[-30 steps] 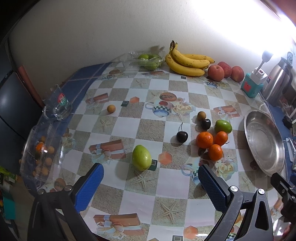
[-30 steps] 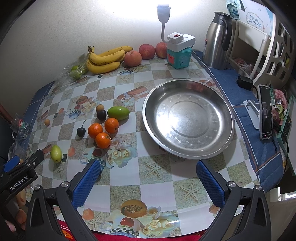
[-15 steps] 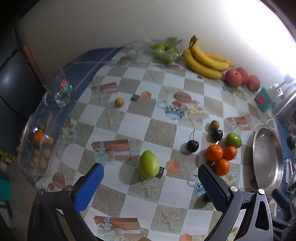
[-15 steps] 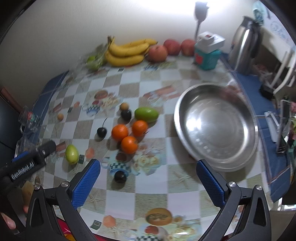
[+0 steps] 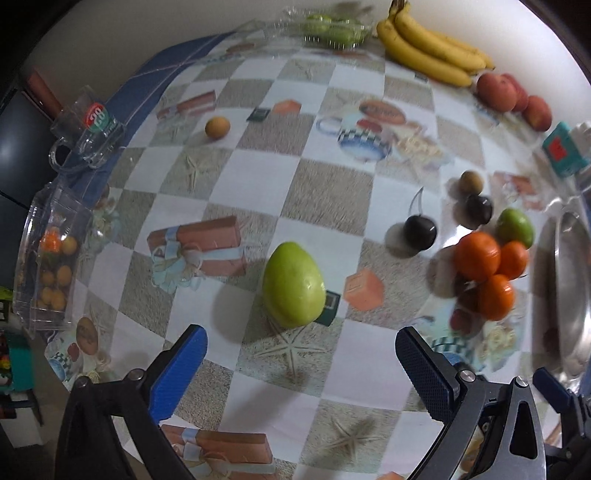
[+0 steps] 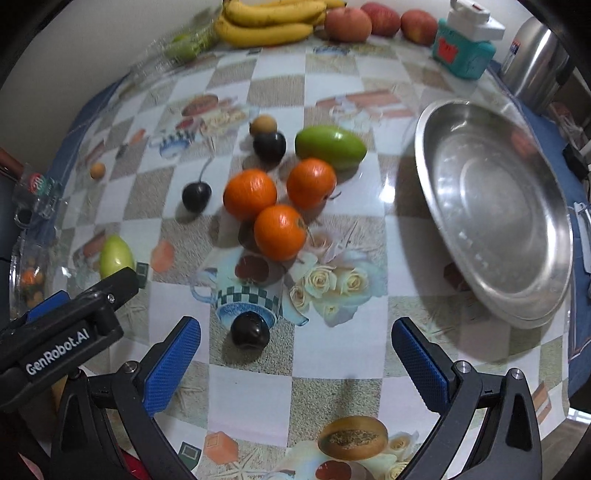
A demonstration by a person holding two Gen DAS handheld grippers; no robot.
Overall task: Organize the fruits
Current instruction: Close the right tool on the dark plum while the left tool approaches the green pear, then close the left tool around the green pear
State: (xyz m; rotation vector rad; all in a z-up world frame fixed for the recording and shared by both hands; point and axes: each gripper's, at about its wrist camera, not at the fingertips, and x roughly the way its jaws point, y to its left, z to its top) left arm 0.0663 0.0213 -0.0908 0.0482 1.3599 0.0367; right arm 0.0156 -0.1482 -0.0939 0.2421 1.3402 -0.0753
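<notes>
Plainly, both tools stand released, their blue pads wide apart and gripping nothing. The left tool [image 5: 299, 354] hovers low over the worktop [image 5: 325, 184], with a pale green pear-shaped fruit [image 5: 294, 284] lying just ahead, between the lines of its fingers but apart from them. The right tool [image 6: 295, 350] hangs above a small dark round fruit [image 6: 250, 329] that sits near its left pad. Beyond that, three oranges [image 6: 279, 232] cluster touching one another, with a green mango [image 6: 330, 146], two more dark fruits and a small brown one near them. A steel dish [image 6: 554, 273] lies to the right, holding no fruit. Bananas [image 6: 269, 22] and apples [image 6: 349, 24] lie along the wall.
</notes>
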